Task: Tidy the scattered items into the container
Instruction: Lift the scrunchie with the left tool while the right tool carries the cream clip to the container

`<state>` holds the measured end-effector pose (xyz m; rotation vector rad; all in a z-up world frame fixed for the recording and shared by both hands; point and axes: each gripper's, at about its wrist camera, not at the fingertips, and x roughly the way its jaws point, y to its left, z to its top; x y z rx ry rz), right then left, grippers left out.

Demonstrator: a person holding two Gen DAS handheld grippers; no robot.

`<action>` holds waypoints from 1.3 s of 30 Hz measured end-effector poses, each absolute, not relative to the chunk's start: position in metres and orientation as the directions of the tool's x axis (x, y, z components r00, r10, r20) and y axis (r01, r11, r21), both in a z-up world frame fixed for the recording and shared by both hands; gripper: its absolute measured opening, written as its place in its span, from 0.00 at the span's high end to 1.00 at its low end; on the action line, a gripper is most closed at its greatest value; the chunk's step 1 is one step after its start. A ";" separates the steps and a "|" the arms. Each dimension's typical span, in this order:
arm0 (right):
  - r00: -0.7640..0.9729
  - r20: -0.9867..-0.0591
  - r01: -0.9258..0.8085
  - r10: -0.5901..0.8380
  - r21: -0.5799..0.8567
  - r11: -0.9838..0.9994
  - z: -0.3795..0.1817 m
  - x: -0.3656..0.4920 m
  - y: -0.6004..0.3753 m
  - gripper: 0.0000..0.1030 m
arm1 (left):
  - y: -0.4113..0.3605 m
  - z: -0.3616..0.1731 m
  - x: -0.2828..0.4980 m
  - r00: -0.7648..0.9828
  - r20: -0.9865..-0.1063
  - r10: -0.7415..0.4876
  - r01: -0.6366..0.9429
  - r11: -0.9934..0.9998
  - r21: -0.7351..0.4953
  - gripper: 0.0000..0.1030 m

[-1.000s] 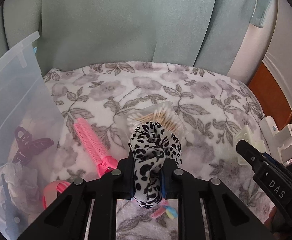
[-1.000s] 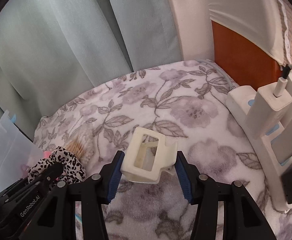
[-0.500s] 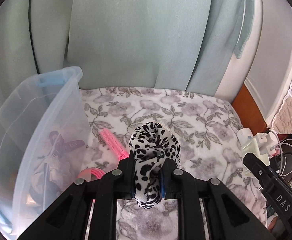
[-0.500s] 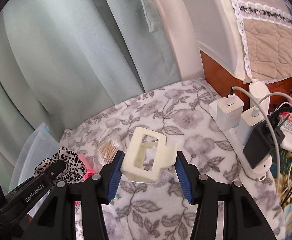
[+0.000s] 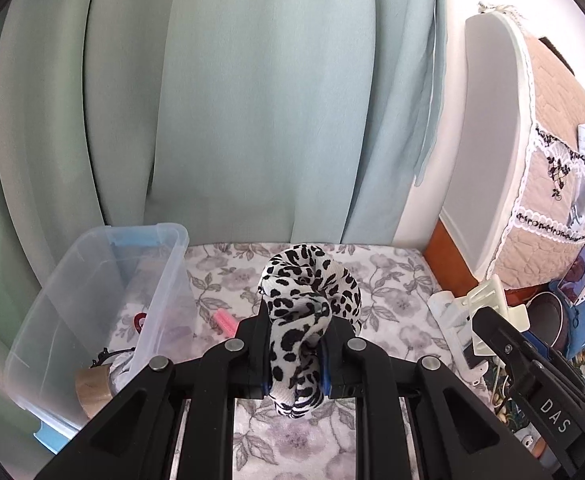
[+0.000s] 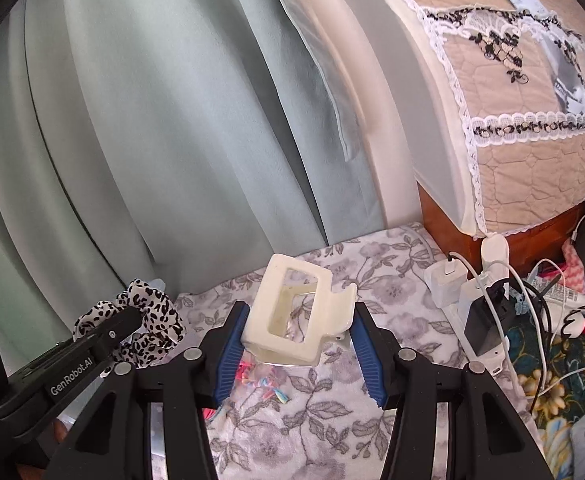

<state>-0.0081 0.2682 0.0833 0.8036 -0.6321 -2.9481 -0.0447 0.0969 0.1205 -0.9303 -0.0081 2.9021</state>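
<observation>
Carrying step — left claw (image 5: 295,354) clamps the scrunchie (image 5: 308,304), right claw (image 6: 298,344) grips the clip (image 6: 292,316); next, release both over the bin (image 5: 172,236) at lower left.

"DAS" stands on the right gripper (image 5: 492,320) at lower right; "GenRobot.AI" on the left gripper (image 6: 132,316) at lower left.

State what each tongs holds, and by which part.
Left tongs: leopard-print scrunchie, pinched across a bunched section of its loop. Right tongs: cream hair claw clip, clamped across its two opposite sides.
</observation>
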 end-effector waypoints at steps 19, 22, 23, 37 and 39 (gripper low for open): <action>-0.926 -0.352 0.012 -0.134 0.329 -0.944 0.155 0.021 0.235 0.47 | 0.036 0.183 -0.007 -0.899 -0.437 0.042 -0.009 -0.997 -0.078 0.82; -0.929 -0.338 0.036 -0.148 0.317 -0.948 0.162 0.023 0.222 0.47 | 0.020 0.189 0.000 -0.910 -0.415 0.017 0.021 -0.996 -0.086 0.82; -0.929 -0.337 0.046 -0.155 0.310 -0.949 0.164 0.023 0.217 0.47 | 0.014 0.190 0.001 -0.912 -0.409 0.007 0.032 -0.996 -0.087 0.82; -0.875 -0.408 0.194 -0.259 0.196 -0.961 0.162 0.000 0.125 0.47 | -0.087 0.158 0.005 -0.888 -0.452 -0.090 0.185 -0.968 -0.169 0.82; -0.861 -0.424 0.223 -0.280 0.180 -0.958 0.158 -0.005 0.109 0.47 | -0.100 0.151 0.004 -0.878 -0.467 -0.103 0.205 -0.964 -0.171 0.82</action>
